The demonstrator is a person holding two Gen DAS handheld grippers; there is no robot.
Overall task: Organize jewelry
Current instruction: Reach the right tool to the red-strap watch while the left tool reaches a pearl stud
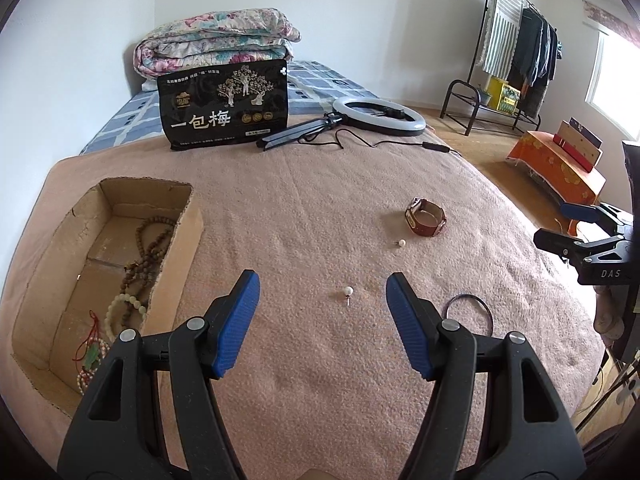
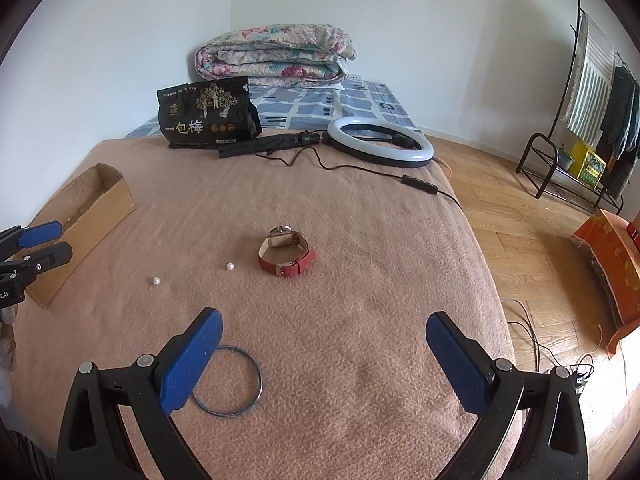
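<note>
above blanket [image 1: 320, 208], both tongs [image 1: 323, 294] [image 2: 324, 330] wide apart, holding nothing

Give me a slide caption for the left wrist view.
Open left gripper hovers over a pearl stud, box alongside.

White walls [image 2: 440, 40], wooden floor [image 2: 520, 220]

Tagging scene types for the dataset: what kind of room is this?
Most likely a bedroom: work is done on a bed with a folded quilt at its head, and a clothes rack stands against the wall.
</note>
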